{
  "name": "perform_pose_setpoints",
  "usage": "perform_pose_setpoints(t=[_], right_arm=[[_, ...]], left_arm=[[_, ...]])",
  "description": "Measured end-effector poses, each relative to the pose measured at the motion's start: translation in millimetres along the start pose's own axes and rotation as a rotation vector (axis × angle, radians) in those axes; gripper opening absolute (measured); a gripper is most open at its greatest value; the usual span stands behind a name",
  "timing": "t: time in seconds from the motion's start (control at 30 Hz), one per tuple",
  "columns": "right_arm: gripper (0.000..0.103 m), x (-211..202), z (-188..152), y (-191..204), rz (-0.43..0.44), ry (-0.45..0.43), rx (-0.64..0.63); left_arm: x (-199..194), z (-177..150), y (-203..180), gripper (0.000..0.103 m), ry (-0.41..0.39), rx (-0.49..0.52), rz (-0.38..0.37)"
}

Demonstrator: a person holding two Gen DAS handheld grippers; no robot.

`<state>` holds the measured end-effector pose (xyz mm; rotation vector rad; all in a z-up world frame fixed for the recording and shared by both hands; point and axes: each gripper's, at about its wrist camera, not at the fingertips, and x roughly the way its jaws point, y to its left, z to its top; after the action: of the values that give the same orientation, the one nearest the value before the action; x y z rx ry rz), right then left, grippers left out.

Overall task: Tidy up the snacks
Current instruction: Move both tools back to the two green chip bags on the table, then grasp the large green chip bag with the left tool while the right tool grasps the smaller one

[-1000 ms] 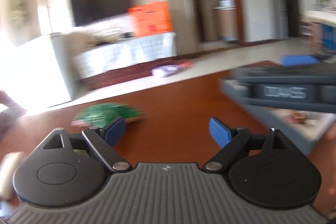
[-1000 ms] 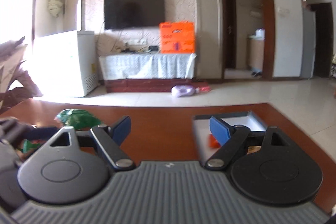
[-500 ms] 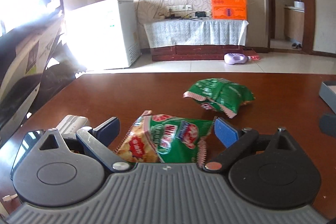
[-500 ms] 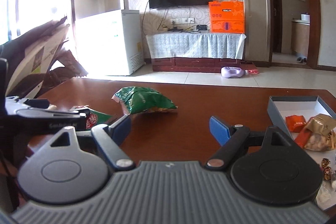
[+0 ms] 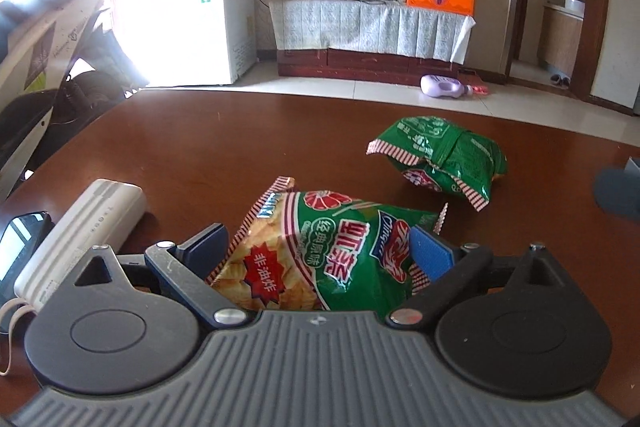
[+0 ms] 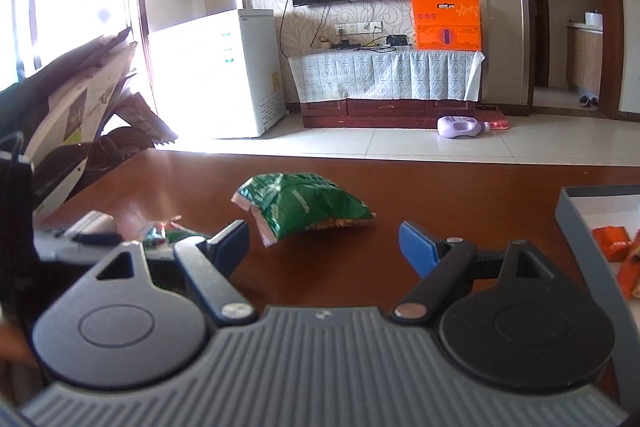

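Green-and-red crisp packet [image 5: 320,251] lies on the brown wooden table [image 5: 224,155] between the spread jaws of the left gripper [image 5: 320,247], pads not yet pressing it, likely lined up for a pinch. Second green snack bag [image 6: 296,205] sits further out, ahead of the right gripper [image 6: 324,243], which is spread wide with nothing between its jaws. Grey tray [image 6: 576,215] at the right edge already holds orange-wrapped snacks [image 6: 610,243], probably the drop spot; white power bank [image 5: 84,227] beside the left gripper.
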<state>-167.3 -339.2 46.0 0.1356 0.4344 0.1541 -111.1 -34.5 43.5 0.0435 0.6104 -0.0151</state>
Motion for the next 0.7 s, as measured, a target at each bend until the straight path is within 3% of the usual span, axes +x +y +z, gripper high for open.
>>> perform_pose_setpoints(t=[0.17,0.27,0.4,0.7], right_arm=[[0.084,29,17,23,0.029,-0.001,-0.060],[0.084,49,20,40,0.034,0.017,-0.157],[0.084,84,17,51,0.022,0.096,-0.239],[0.084,148,13,78,-0.074,0.163,-0.468]], left_arm=[[11,-3,1,0.098,0.024,-0.012,-0.006],[13,-4,0,0.092,0.026,-0.007,-0.005],[15,-5,-2,0.090,0.025,0.012,-0.019],[16,-3,1,0.091,0.039,0.010,-0.040]])
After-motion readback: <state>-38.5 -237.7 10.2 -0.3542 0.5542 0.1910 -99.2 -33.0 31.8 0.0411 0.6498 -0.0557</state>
